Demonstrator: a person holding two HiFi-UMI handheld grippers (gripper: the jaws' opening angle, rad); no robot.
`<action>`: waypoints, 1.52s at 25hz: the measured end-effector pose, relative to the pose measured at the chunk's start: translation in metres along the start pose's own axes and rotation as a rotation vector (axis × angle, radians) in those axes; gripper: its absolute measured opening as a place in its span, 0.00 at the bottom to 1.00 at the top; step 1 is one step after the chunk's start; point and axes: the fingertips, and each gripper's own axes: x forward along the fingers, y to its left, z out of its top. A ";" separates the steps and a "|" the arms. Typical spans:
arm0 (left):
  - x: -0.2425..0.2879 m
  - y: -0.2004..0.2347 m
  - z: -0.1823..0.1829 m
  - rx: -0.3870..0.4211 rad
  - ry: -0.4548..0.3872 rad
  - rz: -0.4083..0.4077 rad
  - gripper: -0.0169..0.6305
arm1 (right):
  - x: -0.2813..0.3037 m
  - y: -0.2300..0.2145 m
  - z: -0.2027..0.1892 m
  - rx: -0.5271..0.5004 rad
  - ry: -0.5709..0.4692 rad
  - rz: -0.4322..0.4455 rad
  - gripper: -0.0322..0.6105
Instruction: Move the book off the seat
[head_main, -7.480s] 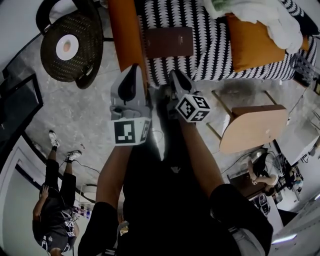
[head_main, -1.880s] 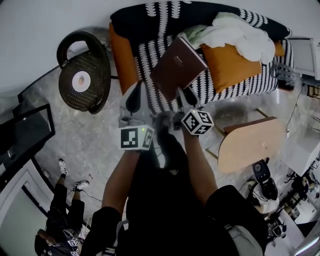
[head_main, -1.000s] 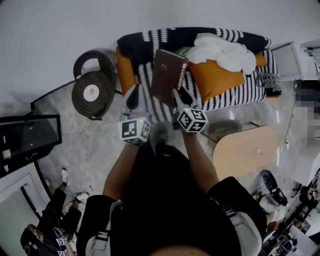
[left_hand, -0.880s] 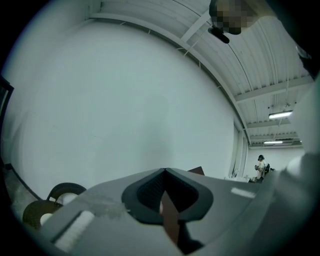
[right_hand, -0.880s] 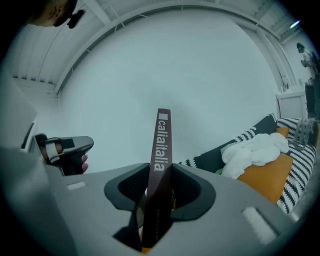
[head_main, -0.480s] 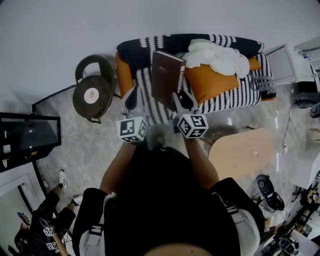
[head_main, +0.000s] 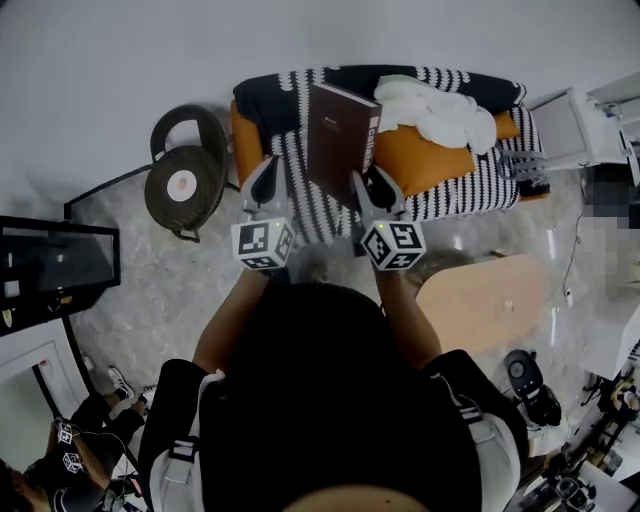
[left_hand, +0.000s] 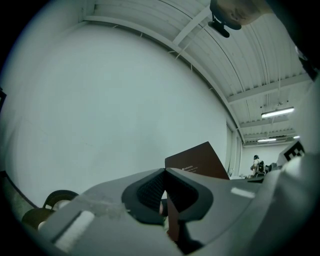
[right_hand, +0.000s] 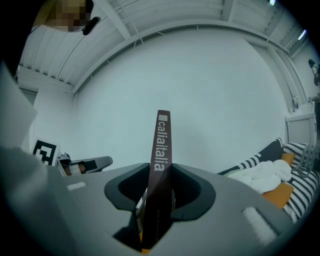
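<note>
The light in here is flat and cool. It comes from strip lamps (left_hand: 277, 112) up on the ceiling, and the pale wall (head_main: 120, 60) spreads it with no hard shadows. The head view looks rather dim: the person's dark clothes (head_main: 340, 400) sink to near black, while the polished floor (head_main: 170, 290) shows pale gleams. Both tool views bend strongly toward the rim and fade into black corners. Close to the lens the right tool (right_hand: 161, 169) looks soft, yet the white print on the book (right_hand: 161, 145) reads sharp.
</note>
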 end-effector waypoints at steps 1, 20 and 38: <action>0.000 -0.002 0.001 0.001 -0.002 -0.004 0.04 | -0.002 -0.001 0.001 0.001 -0.002 -0.003 0.28; -0.003 -0.022 -0.004 0.000 0.008 -0.025 0.03 | -0.022 -0.014 0.008 0.010 -0.025 -0.028 0.28; -0.020 -0.095 -0.021 0.023 0.051 -0.098 0.04 | -0.098 -0.049 0.007 -0.007 -0.043 -0.108 0.28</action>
